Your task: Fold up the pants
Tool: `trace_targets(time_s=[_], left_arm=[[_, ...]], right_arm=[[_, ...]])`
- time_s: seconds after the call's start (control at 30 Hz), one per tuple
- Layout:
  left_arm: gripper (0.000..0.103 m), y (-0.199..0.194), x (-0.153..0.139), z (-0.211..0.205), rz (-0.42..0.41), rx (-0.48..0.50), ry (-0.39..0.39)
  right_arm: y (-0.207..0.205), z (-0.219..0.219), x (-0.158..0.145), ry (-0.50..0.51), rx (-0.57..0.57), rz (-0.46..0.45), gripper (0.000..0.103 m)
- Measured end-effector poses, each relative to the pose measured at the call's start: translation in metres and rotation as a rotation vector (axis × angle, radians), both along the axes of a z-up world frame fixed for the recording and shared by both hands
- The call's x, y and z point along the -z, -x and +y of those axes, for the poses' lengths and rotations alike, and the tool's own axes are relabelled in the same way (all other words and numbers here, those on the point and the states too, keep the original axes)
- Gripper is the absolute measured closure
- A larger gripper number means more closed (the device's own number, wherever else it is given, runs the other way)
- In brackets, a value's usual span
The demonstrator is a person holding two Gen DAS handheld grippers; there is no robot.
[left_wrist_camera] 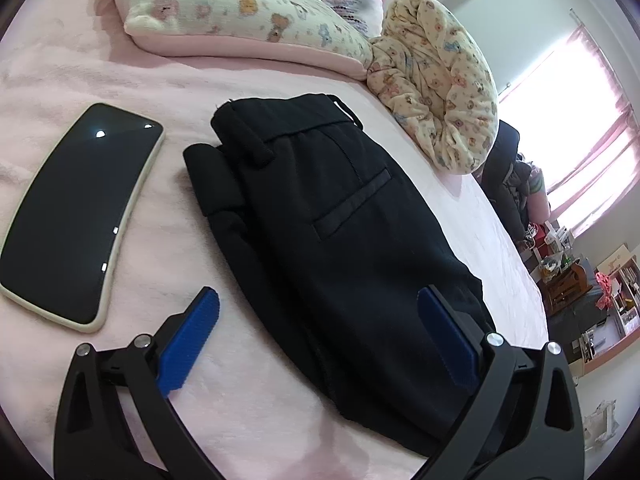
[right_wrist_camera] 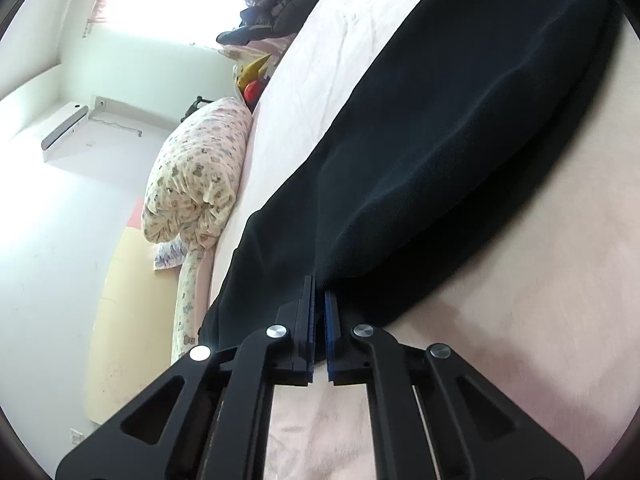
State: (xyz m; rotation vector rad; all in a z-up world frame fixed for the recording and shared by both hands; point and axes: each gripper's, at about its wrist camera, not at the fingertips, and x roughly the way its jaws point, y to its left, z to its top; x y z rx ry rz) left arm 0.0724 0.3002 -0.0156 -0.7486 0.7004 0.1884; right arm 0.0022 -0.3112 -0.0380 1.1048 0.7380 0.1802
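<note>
Pink bedsheet (left_wrist_camera: 100, 64): I see black pants (left_wrist_camera: 340, 216), phone (left_wrist_camera: 76, 216) left; left gripper (left_wrist_camera: 320, 344) spread, right gripper (right_wrist_camera: 319, 300) pinching pants.

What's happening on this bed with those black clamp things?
A person is folding a pair of black fabric pants on a pink bedsheet, using a handheld two-finger gripper in each hand. The right gripper is shut on an edge of the pants. The left gripper is open, its blue-padded fingers straddling the partly folded pants without pinching them. A black phone in a pale case lies beside the pants, with floral pillows behind.
</note>
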Motion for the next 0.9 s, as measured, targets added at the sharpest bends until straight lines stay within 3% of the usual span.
trace_targets(time_s=[0.13,0.23,0.4,0.57,0.73,0.9], left_arm=[[0.003,0.001,0.000,0.001,0.008,-0.003,0.003],[0.003,0.007,-0.004,0.003,0.001,-0.024,0.000],[0.003,0.038,-0.031,-0.010,-0.092,-0.067,-0.050],[0.002,0.048,-0.041,-0.054,-0.154,0.055,-0.024],[0.002,0.036,-0.030,-0.085,-0.162,0.196,-0.047],[0.002,0.032,-0.026,-0.091,-0.146,0.210,-0.059]], right_arm=[[-0.017,0.007,0.015,0.051,-0.037,0.100,0.098],[-0.018,0.000,0.017,0.013,-0.057,0.131,0.097],[-0.005,-0.020,0.000,-0.045,-0.035,0.075,0.097],[0.007,-0.064,0.010,-0.156,0.080,0.077,0.097],[0.008,-0.082,0.019,-0.182,0.145,0.078,0.097],[0.014,-0.091,0.024,-0.188,0.172,0.118,0.097]])
